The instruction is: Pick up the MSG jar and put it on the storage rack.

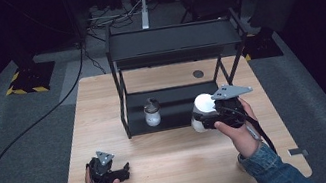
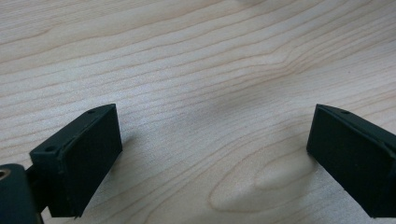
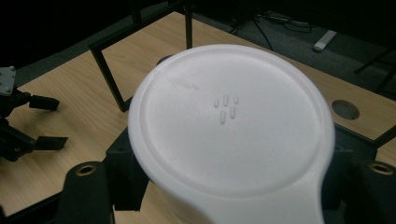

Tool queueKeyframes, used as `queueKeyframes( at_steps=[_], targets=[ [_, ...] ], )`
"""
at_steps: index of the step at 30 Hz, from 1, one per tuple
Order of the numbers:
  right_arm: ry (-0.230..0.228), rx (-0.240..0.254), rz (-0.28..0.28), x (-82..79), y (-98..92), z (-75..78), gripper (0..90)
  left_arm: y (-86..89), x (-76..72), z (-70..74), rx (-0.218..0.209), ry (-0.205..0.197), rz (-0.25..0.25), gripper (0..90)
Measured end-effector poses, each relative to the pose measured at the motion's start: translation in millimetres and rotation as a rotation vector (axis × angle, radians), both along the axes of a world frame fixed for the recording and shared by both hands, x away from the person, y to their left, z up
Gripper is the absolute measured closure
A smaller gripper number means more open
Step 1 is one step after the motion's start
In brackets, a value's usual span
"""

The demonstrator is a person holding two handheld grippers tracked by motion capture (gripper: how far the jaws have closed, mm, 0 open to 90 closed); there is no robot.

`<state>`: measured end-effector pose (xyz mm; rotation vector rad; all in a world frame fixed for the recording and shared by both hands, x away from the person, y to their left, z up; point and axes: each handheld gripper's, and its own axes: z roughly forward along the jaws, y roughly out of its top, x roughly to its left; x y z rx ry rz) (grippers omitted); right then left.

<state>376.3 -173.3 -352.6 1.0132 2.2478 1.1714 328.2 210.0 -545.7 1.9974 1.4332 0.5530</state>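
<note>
A white lidded container [image 3: 231, 126] sits clamped in the right hand-held gripper [image 1: 210, 116], just off the black shelf rack [image 1: 128, 108] at 5 o'clock; placing remains. Left hand-held gripper [image 1: 123, 171] idles, jaws apart, on the worktop [image 1: 174, 165].

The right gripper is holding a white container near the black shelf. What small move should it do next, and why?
Probably carry the white container a little further toward the lower level of the black shelf, beside the small bottle. The right gripper is shut on it at the shelf's front edge, above the table, and free space shows right of the bottle. The left gripper rests open.
</note>
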Motion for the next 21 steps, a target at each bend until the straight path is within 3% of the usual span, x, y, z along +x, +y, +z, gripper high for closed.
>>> queueKeyframes(
  at_steps=[21],
  targets=[
    [-0.018, -0.009, -0.018, 40.5, 19.4, -11.2, 30.7, 0.2, 0.0, 0.0, 0.0, 0.0, -0.002, 3.1]
  ],
)
